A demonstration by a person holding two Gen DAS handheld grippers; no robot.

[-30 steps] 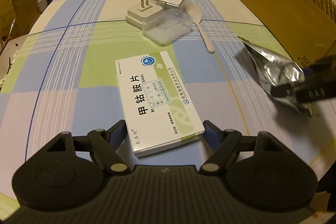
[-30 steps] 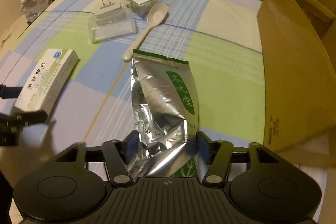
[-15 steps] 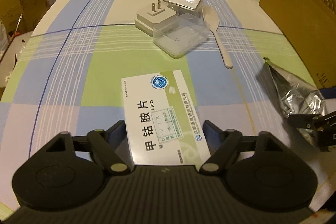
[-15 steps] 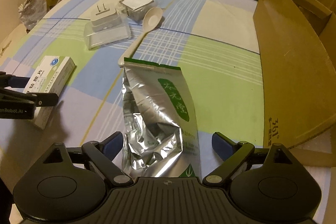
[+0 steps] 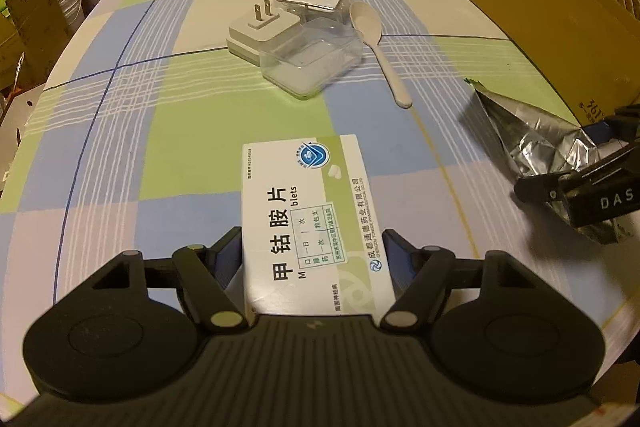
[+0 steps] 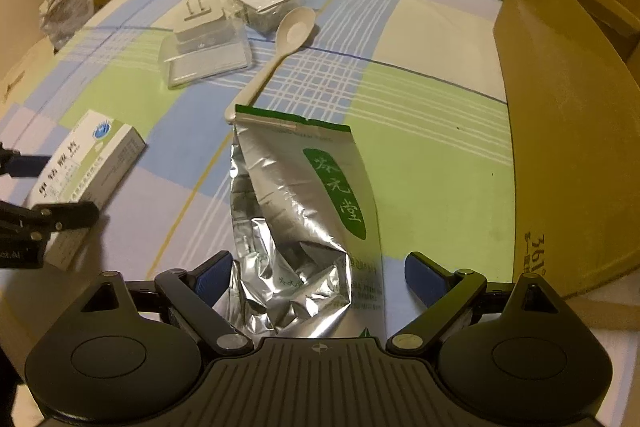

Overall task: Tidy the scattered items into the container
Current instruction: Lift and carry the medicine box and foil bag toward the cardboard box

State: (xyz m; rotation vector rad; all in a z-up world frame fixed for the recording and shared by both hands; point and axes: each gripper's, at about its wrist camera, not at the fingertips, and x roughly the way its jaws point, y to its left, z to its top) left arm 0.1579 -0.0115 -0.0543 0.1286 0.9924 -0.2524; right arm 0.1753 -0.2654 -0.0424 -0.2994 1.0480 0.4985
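Between the closing left gripper (image 5: 312, 251) pads lies the medicine box (image 5: 308, 211), ungripped; right gripper (image 6: 318, 273) gapes around the foil pouch (image 6: 304, 211); next, clamp both.

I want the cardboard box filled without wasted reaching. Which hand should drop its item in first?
Right, probably. The right gripper straddles the crinkled silver foil pouch, which lies beside the brown cardboard box. The left gripper, jaws closing around the white and green medicine carton, sits farther from the box.
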